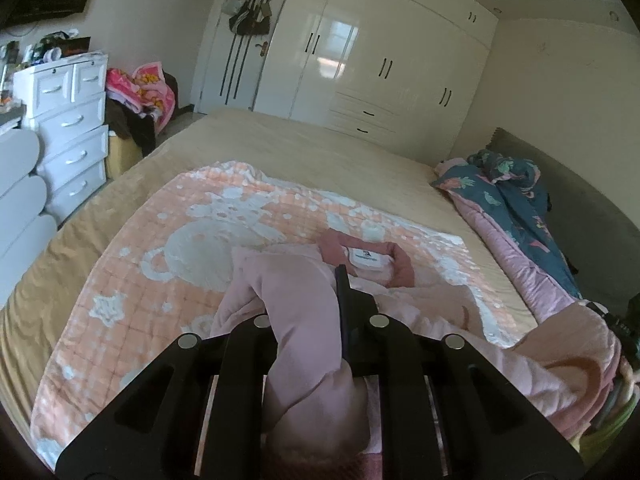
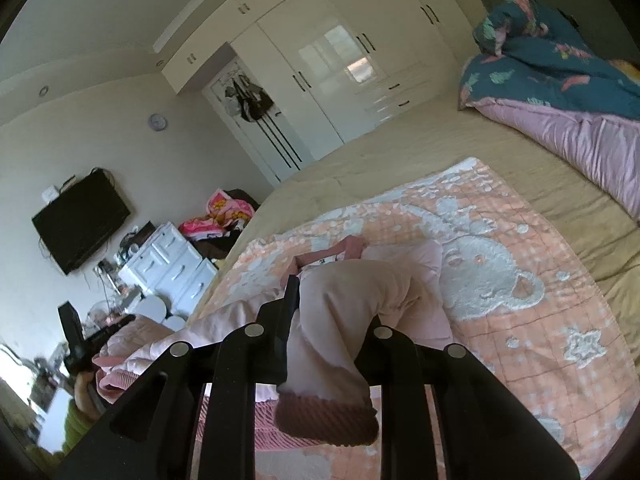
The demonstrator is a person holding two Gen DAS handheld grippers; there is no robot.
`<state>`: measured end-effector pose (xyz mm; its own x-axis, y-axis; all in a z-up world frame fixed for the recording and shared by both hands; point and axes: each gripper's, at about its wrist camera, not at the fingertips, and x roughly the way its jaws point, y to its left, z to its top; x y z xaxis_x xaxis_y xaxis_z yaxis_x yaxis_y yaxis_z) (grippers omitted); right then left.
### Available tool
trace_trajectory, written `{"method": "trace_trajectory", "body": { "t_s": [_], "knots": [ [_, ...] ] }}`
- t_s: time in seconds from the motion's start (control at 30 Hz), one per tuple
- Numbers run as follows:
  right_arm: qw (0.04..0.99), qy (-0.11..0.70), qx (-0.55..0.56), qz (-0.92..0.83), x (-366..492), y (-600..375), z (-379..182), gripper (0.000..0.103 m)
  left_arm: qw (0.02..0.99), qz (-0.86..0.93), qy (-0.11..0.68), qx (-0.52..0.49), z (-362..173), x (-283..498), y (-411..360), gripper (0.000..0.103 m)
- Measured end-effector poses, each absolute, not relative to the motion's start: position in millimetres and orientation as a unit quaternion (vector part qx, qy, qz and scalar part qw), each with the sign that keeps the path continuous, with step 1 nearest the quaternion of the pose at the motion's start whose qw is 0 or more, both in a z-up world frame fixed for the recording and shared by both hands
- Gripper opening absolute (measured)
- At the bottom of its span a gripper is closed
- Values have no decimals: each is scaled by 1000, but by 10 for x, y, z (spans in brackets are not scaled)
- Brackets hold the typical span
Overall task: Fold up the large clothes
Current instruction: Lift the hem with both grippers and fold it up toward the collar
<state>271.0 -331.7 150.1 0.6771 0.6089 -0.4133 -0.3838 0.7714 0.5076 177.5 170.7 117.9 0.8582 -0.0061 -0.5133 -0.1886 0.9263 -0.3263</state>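
Observation:
A pale pink sweatshirt (image 1: 296,292) with a darker pink collar (image 1: 360,254) and white label lies on a peach blanket with a white bear print (image 1: 192,240) on the bed. My left gripper (image 1: 320,292) is shut on a sleeve of it, the cloth draped over one finger and the other finger (image 1: 342,300) showing. In the right wrist view my right gripper (image 2: 320,304) is shut on the other sleeve (image 2: 340,304), whose ribbed dark pink cuff (image 2: 326,420) hangs down between the fingers. Both sleeves are lifted above the sweatshirt body (image 2: 416,280).
A blue and pink duvet (image 1: 516,208) is bunched along the bed's right side by the headboard. A white chest of drawers (image 1: 68,132) and a pile of clothes (image 1: 144,96) stand left of the bed. White wardrobes (image 1: 380,60) line the far wall. A wall television (image 2: 80,220) hangs left.

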Motion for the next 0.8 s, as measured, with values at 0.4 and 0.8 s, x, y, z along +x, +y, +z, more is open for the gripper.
{"method": "trace_trajectory", "body": {
  "t_s": [0.4,0.8],
  "knots": [
    [883,327,230,246,3192,-3356,1292,18,942,74,284,-164,1045,2186,1739,7],
    [878,356,230,223,3620,-3277,1069,19,934,91,308,-157,810,2531,1809,8]
  ]
}}
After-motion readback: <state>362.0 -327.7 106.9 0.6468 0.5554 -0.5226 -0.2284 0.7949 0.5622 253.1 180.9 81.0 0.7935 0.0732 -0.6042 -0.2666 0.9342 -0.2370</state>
